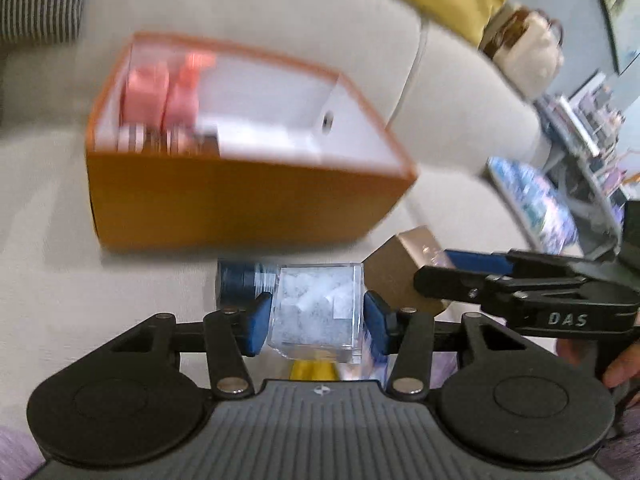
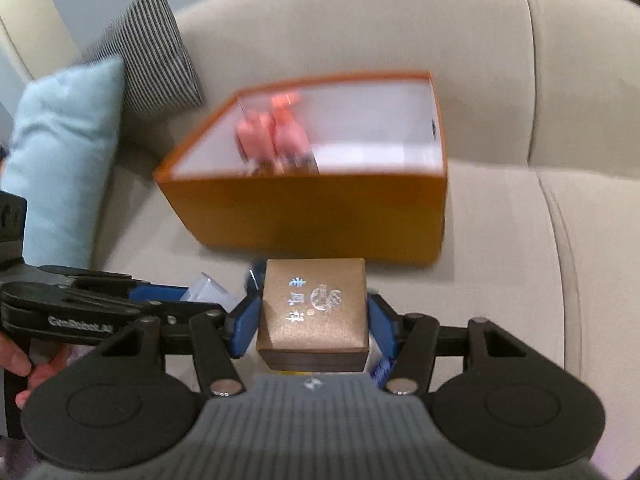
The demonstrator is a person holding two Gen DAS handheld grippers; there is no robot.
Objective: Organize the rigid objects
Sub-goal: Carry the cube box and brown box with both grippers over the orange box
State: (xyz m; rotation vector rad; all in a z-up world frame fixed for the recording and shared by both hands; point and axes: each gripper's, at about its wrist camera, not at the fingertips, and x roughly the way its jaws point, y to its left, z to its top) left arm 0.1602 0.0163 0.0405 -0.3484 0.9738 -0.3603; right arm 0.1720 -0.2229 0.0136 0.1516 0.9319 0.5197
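Two grippers' fingers clamp a clear box point(image 1: 316, 308) and gold box point(image 2: 314, 310) over a beige sofa point(image 2: 500, 220).

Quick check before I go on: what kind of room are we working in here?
Most likely a home living room: the orange box sits on a beige sofa, with striped and light blue cushions beside it, and a handbag nearby.

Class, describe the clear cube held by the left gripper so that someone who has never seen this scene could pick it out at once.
Start at the beige sofa, where an open orange box sits on the seat. In front of the box, the left gripper holds the clear cube between its blue pads. It is see-through with white stuff inside, unlike the opaque gold-brown box in the right gripper beside it.
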